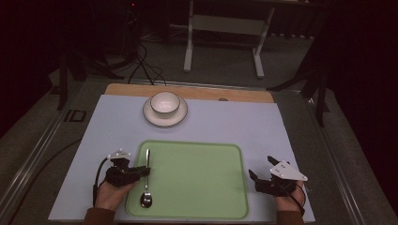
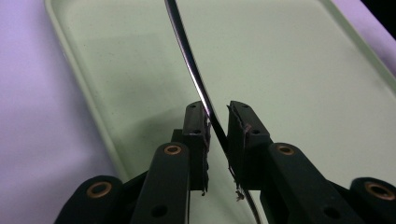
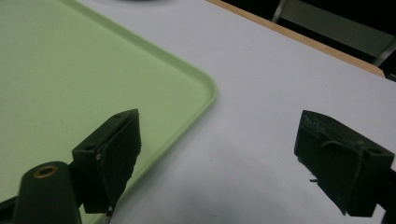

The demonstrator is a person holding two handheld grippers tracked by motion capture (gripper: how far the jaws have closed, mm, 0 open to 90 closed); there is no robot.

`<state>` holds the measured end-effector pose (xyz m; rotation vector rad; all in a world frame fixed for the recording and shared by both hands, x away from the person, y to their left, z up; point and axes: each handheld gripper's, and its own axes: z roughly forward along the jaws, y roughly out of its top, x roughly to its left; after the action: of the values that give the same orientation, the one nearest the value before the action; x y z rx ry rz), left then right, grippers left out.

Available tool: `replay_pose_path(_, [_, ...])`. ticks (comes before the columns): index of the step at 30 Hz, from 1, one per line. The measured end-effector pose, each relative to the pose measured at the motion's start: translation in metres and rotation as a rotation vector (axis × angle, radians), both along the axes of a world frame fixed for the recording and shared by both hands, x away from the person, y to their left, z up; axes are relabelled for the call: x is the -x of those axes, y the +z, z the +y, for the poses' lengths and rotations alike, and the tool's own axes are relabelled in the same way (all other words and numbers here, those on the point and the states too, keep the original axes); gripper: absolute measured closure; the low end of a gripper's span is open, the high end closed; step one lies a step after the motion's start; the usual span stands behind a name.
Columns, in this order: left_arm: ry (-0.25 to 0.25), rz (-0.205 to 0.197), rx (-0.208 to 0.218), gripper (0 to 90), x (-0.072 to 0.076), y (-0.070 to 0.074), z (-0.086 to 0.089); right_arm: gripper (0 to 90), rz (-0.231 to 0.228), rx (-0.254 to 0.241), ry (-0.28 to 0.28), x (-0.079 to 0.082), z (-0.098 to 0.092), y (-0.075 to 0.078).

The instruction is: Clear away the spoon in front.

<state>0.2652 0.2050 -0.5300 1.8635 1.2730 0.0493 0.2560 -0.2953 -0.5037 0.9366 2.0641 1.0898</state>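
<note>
A green tray (image 1: pixel 197 183) lies on the pale mat (image 1: pixel 234 122), a bowl (image 1: pixel 164 102) on its plate (image 1: pixel 149 115) beyond it. The spoon (image 1: pixel 147 180) lies flat near the tray's left edge, long axis front to back, bowl end toward the person. The left gripper (image 1: pixel 143 171) straddles its handle, jaws slightly parted, not pinching. The right gripper (image 1: pixel 253 177) rests by the tray's right edge, jaws wide and empty.

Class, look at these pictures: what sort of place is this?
Probably a lab or studio set up for recording: a pale work table holding a green tray, with trailing cables and a metal stand on the dark floor.
</note>
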Motion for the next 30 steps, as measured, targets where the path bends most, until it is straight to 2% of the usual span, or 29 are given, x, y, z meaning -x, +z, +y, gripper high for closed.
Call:
replay_pose_path(9, [0.001, 0.003, -0.034, 76.2, -0.001, -0.002, -0.003, 14.3, 0.001, 0.004, 0.002, 0.0, 0.001, 0.0])
replay_pose_path(14, [0.016, -0.009, -0.1, 71.2, -0.001, -0.002, -0.005, 14.3, 0.001, 0.004, 0.003, 0.0, 0.001, 0.0])
replay_pose_path(16, [0.024, -0.03, -0.129, 66.7, -0.001, -0.001, -0.006, 14.3, 0.001, 0.004, 0.004, 0.0, 0.001, 0.0])
replay_pose_path(20, [0.021, -0.102, -0.231, 51.8, -0.001, 0.002, -0.014, 14.3, 0.001, 0.006, 0.004, 0.0, 0.001, 0.0])
replay_pose_path(24, [0.023, -0.153, -0.298, 44.1, -0.006, 0.003, -0.02, 14.3, 0.001, 0.011, 0.009, -0.001, 0.002, 0.0])
replay_pose_path(30, [0.021, -0.194, -0.3, 43.2, -0.019, 0.007, -0.022, 14.3, 0.001, 0.012, 0.007, -0.001, 0.002, 0.0])
